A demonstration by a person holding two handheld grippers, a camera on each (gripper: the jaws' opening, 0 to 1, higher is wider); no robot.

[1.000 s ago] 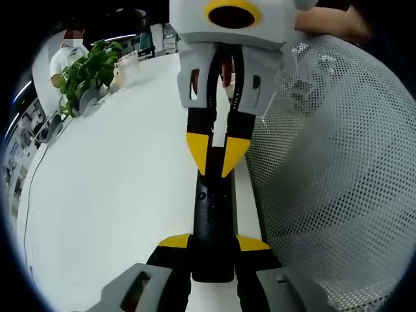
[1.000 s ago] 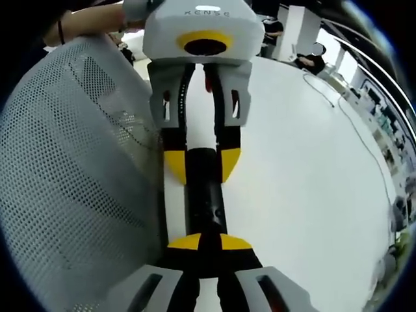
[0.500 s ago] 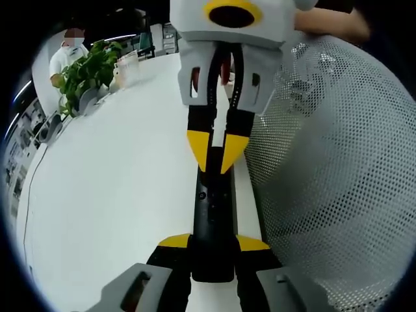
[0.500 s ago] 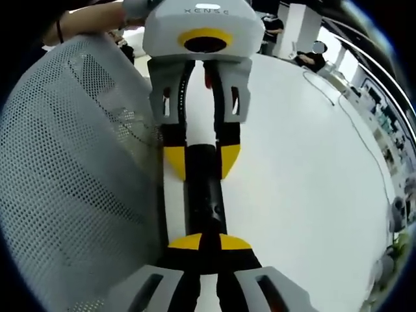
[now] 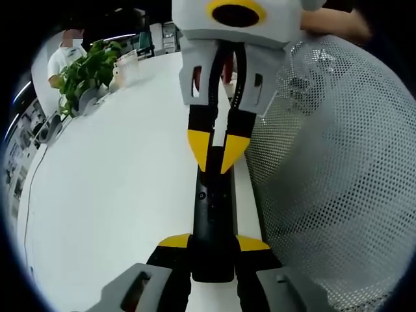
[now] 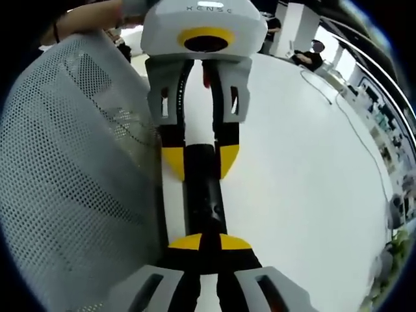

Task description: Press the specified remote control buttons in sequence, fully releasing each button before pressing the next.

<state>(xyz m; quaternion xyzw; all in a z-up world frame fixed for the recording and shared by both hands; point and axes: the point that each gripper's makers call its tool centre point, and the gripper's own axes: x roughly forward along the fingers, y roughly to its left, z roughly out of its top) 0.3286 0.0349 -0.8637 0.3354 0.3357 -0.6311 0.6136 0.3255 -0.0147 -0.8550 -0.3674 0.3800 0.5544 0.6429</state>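
A: Left gripper view first: our left gripper [image 5: 213, 246] has its yellow-tipped jaws clamped on the near end of the remote control [image 5: 212, 201], a slim black bar that runs straight away from us along the edge of the white tabletop [image 5: 117, 182].

B: And our right gripper [image 5: 217, 155] comes in from the far side, tips nearly together and sitting on the remote's far end. From the right gripper view its jaws [image 6: 202, 244] look drawn in at the top face of the bar; we cannot tell whether they are pinching it or just pressing down.

A: Agreed. In that view the remote control [image 6: 207, 195] shows a small round button near its middle, and the left gripper [image 6: 200, 161] straddles the other end.

B: How do we reckon it handles?

A: Light and rigid, we'd say: a hard plastic stick that won't flex. The smooth casing looks slippery, so a grip across the narrow sides, like the left one has, is the place to hold.

B: A press near the free end could tip or skid it, so the holding jaws should stay firm.

A: White mesh chair back [image 5: 331, 162] just beside the tabletop edge, leafy plant [image 5: 84, 75] well off at the far corner.
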